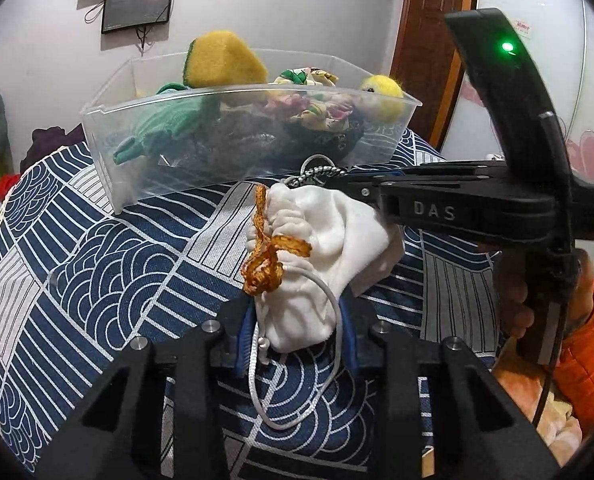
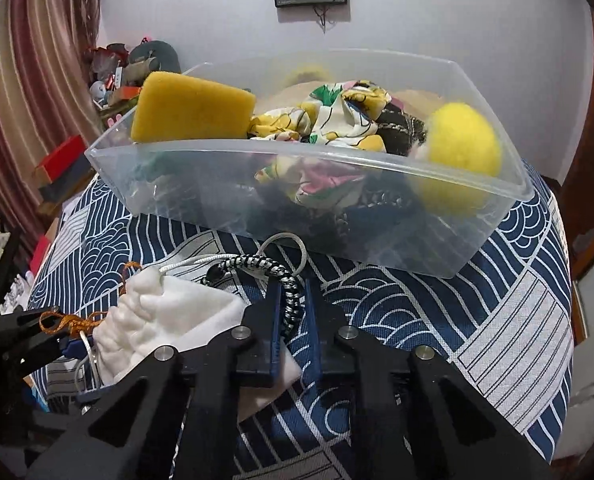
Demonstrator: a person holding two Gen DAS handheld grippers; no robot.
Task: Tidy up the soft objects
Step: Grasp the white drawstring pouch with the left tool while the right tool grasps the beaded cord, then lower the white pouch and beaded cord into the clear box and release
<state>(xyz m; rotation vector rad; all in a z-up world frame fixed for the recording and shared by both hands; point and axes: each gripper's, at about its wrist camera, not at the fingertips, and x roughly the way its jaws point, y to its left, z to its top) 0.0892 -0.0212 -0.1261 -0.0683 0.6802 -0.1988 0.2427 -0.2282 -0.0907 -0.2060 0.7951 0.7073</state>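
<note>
White pouch (image 1: 317, 256): soft, light, floppy; my left gripper (image 1: 297, 320) clamps its base. My right gripper (image 2: 293, 320) pinches braided cord (image 2: 257, 264). Grab bunched neck.

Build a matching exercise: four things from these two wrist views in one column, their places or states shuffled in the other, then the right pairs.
1. white drawstring pouch
2. black-and-white braided cord
3. yellow sponge
4. yellow pom-pom ball

A. right end of the clear plastic bin
B. between the right gripper fingers
C. held by the left gripper
D. left end of the bin

Pairs: 1-C, 2-B, 3-D, 4-A
</note>
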